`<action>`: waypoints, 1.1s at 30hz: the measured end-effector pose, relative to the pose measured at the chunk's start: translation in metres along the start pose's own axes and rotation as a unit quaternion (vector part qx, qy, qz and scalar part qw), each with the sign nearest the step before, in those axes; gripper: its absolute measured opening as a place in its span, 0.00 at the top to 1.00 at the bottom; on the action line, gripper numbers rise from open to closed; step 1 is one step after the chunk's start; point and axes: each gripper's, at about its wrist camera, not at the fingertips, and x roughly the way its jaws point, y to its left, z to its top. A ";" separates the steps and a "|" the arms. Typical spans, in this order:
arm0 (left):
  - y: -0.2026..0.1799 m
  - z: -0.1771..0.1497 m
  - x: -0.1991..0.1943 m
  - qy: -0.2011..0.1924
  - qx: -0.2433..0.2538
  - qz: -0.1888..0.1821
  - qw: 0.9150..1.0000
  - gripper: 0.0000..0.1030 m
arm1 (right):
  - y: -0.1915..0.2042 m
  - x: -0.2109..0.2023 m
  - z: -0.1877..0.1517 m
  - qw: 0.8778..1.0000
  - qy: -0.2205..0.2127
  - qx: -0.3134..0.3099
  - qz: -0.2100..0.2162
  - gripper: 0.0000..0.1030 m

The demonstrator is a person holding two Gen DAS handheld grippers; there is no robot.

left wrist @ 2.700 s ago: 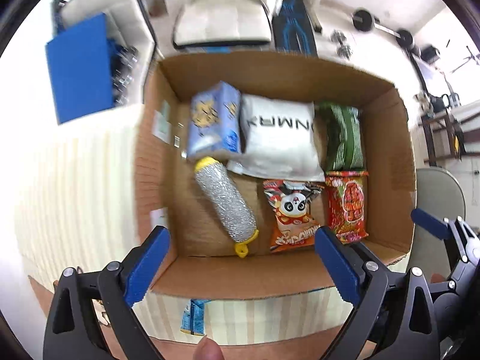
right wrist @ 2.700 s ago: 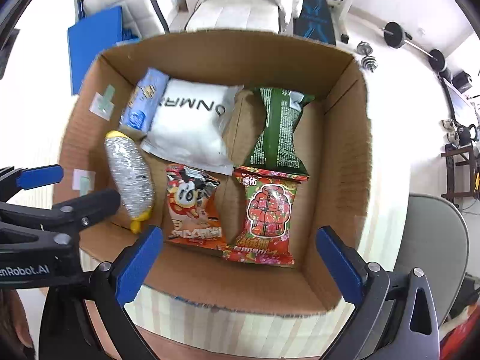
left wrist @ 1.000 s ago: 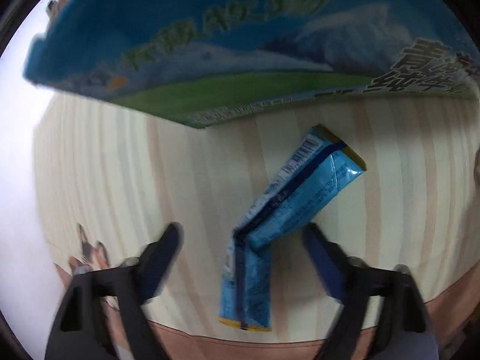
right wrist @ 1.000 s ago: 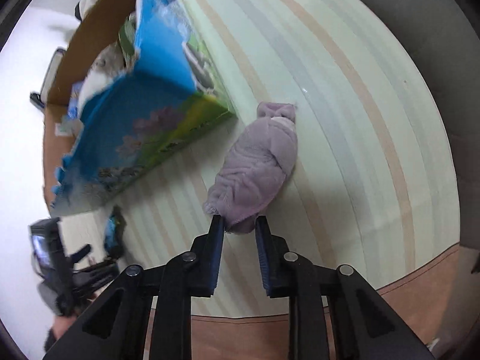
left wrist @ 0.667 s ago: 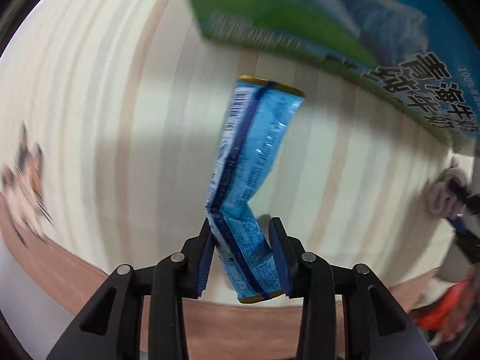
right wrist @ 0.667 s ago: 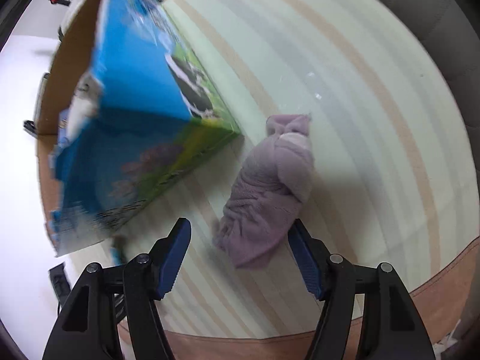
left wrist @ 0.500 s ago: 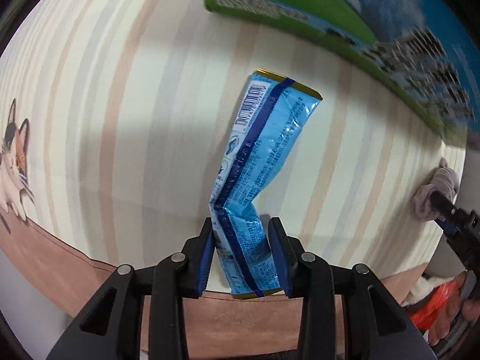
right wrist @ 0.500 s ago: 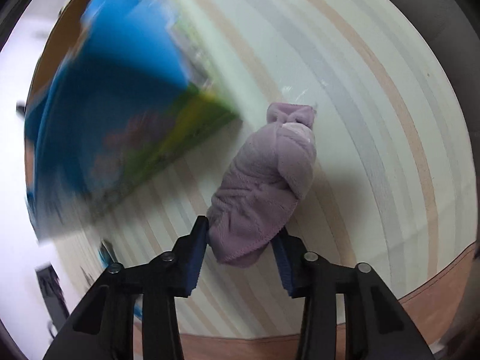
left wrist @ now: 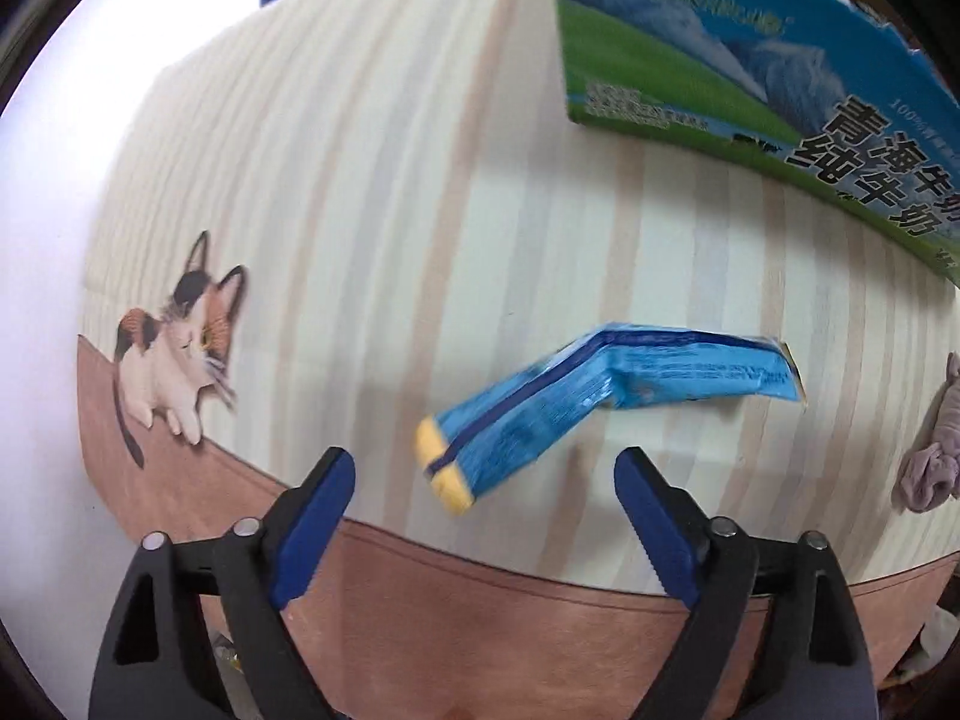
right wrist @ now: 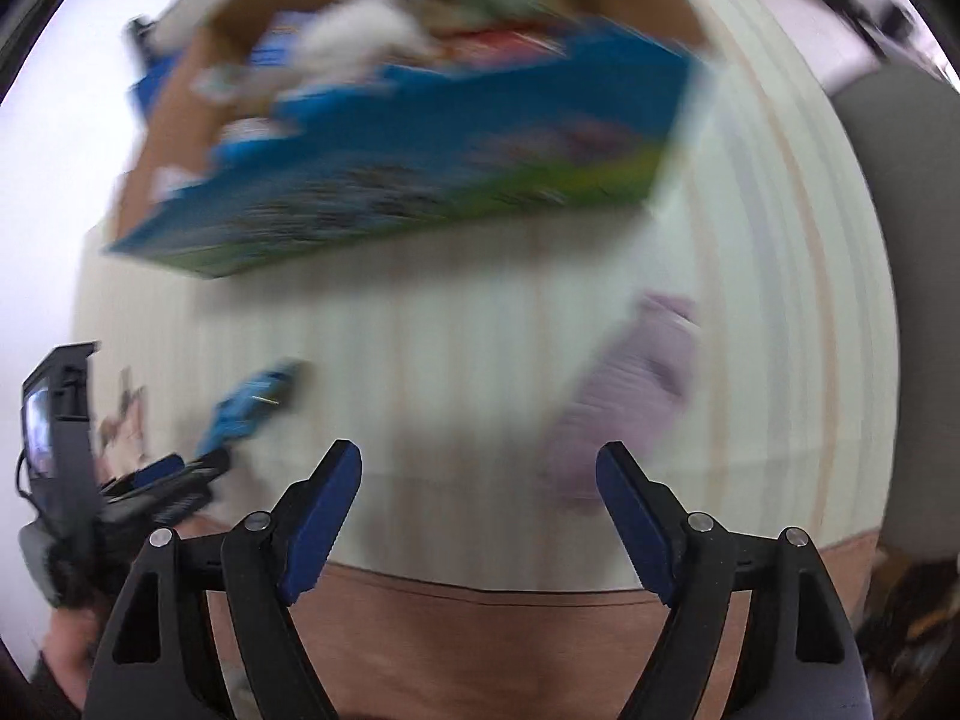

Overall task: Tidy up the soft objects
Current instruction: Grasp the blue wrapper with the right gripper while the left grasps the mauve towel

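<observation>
At the far left of the left wrist view a cat picture (left wrist: pixel 174 336) is printed on the striped worktop (left wrist: pixel 372 180). The left claw (left wrist: pixel 483 522) is spread wide and grips nothing. The blue snack packet (left wrist: pixel 600 396) lies bent on the worktop just ahead of it, its yellow-edged near end between the lines of the two fingers but touching neither, its far end pointing right. Behind and to the right stands the printed blue-and-green carton (left wrist: pixel 750 78), and at the right edge lies the lilac cloth (left wrist: pixel 936 450). In the blurred right wrist view the left claw (right wrist: pixel 174 480) shows low on the left beside the packet (right wrist: pixel 252 402). The right claw (right wrist: pixel 480 504) is also spread wide, holding nothing. The cloth (right wrist: pixel 630 384) lies ahead of its right finger (right wrist: pixel 636 522) and close to it, though blur hides any contact.
</observation>
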 end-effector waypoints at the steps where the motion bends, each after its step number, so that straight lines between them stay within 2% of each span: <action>1: 0.003 -0.006 -0.002 0.000 -0.003 0.002 1.000 0.14 | 0.012 0.005 0.002 1.000 0.013 -0.008 0.012 0.19; 3: 0.006 -0.014 -0.005 0.004 -0.013 0.006 1.000 0.14 | 0.030 0.018 0.009 0.999 0.039 -0.006 0.029 0.19; 5: 0.016 -0.021 0.006 0.014 -0.029 0.010 0.999 0.14 | 0.054 0.032 0.012 0.997 0.054 -0.032 0.034 0.19; 7: 0.038 -0.032 0.022 0.035 -0.045 0.009 0.998 0.14 | 0.096 0.041 0.015 0.993 0.036 -0.113 0.003 0.19; 8: 0.046 -0.037 0.031 0.045 -0.056 0.012 0.997 0.14 | 0.120 0.046 0.014 0.984 0.037 -0.172 -0.025 0.19; 10: 0.061 -0.045 0.053 0.065 -0.070 0.016 0.995 0.14 | 0.159 0.064 0.011 0.959 0.057 -0.271 -0.053 0.19; 11: 0.067 -0.049 0.060 0.074 -0.078 0.012 0.994 0.14 | 0.177 0.075 0.006 0.942 0.066 -0.321 -0.074 0.19; 13: 0.074 -0.058 0.072 0.085 -0.091 0.011 0.992 0.14 | 0.212 0.104 -0.002 0.896 0.080 -0.418 -0.125 0.20; 14: 0.077 -0.062 0.077 0.092 -0.098 0.006 0.991 0.12 | 0.226 0.119 -0.009 0.865 0.082 -0.471 -0.154 0.20; 16: 0.086 -0.067 0.079 0.091 -0.118 -0.008 0.989 0.12 | 0.242 0.139 -0.021 0.825 0.104 -0.531 -0.165 0.20; 17: 0.089 -0.069 0.079 0.093 -0.125 -0.011 0.988 0.12 | 0.245 0.145 -0.024 0.815 0.119 -0.542 -0.164 0.26; 18: 0.090 -0.070 0.079 0.093 -0.126 -0.012 0.988 0.12 | 0.245 0.149 -0.025 0.814 0.129 -0.542 -0.166 0.38; 19: 0.091 -0.070 0.079 0.093 -0.126 -0.013 0.988 0.12 | 0.244 0.150 -0.024 0.821 0.139 -0.532 -0.154 0.62; 20: 0.091 -0.070 0.078 0.091 -0.125 -0.014 0.988 0.12 | 0.242 0.149 -0.022 0.829 0.145 -0.518 -0.152 0.72; 21: 0.093 -0.069 0.078 0.088 -0.122 -0.013 0.988 0.12 | 0.238 0.147 -0.023 0.833 0.149 -0.510 -0.155 0.72; 24: 0.085 -0.061 0.064 0.074 -0.105 -0.008 0.992 0.12 | 0.214 0.137 -0.024 0.860 0.150 -0.459 -0.164 0.77; 26: 0.073 -0.053 0.048 0.058 -0.085 -0.013 0.995 0.12 | 0.179 0.116 -0.023 0.897 0.142 -0.390 -0.151 0.79; 27: 0.061 -0.049 0.040 0.054 -0.067 -0.022 0.996 0.12 | 0.165 0.105 -0.024 0.910 0.136 -0.366 -0.141 0.79; 29: 0.029 -0.038 0.022 0.044 -0.015 -0.042 0.998 0.12 | 0.120 0.072 -0.028 0.945 0.115 -0.286 -0.113 0.80; 32: -0.031 -0.022 -0.009 0.025 0.064 -0.069 0.995 0.12 | 0.048 0.024 -0.036 0.981 0.087 -0.162 -0.061 0.80; 33: -0.054 -0.017 -0.021 0.020 0.092 -0.081 0.992 0.12 | 0.027 0.013 -0.038 0.987 0.079 -0.130 -0.053 0.80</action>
